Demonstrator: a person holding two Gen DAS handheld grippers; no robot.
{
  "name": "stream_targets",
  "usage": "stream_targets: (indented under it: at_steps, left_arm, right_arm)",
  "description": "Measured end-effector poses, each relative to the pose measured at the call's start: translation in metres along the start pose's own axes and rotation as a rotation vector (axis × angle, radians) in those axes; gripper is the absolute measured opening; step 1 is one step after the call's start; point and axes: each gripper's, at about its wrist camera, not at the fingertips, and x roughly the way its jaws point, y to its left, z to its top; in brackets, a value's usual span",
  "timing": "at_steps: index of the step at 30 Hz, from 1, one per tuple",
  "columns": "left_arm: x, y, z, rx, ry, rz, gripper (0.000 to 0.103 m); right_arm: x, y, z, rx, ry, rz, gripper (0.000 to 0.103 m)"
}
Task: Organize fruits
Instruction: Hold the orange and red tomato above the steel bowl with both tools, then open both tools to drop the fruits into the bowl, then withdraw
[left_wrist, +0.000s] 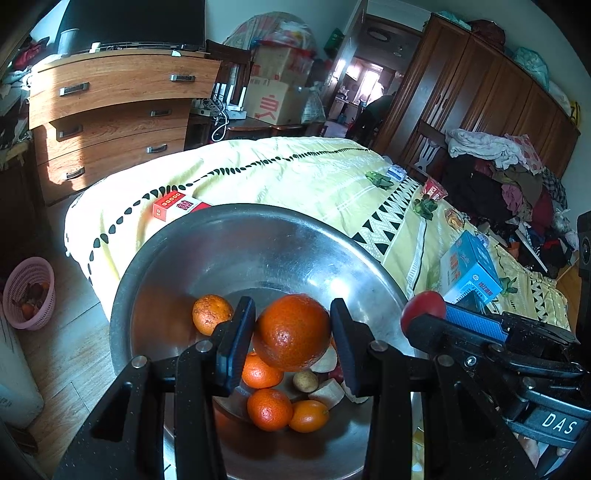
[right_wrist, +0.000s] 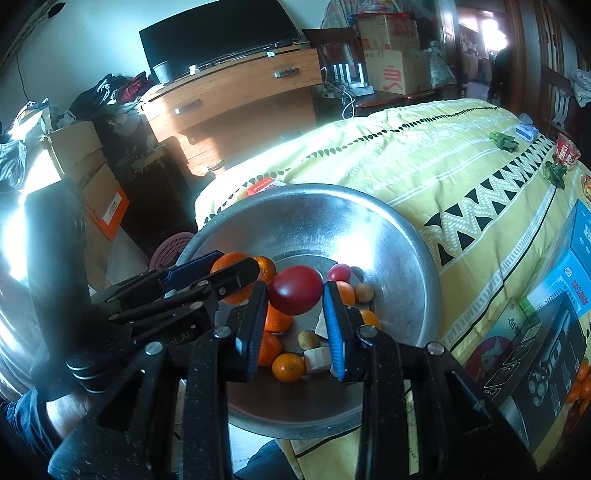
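Two grippers hover above a steel bowl (left_wrist: 155, 258): left gripper (left_wrist: 292, 332) clamps a large orange (left_wrist: 291, 332), right gripper (right_wrist: 295, 291) clamps a red tomato (right_wrist: 295, 290).

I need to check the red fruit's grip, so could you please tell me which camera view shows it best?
The right wrist view: the red fruit sits centred between the right hand-held gripper fingers, fully visible. The left wrist view shows only part of it at the fingertips, side-on.
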Motion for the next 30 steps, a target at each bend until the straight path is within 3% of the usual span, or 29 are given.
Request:
stream_targets:
  at_steps: [30]
  left_arm:
    - [0.015, 0.005, -0.009, -0.020, 0.058, 0.007, 0.046]
  right_arm:
    - [0.019, -0.009, -0.009, 0.022, 0.054, 0.010, 0.031]
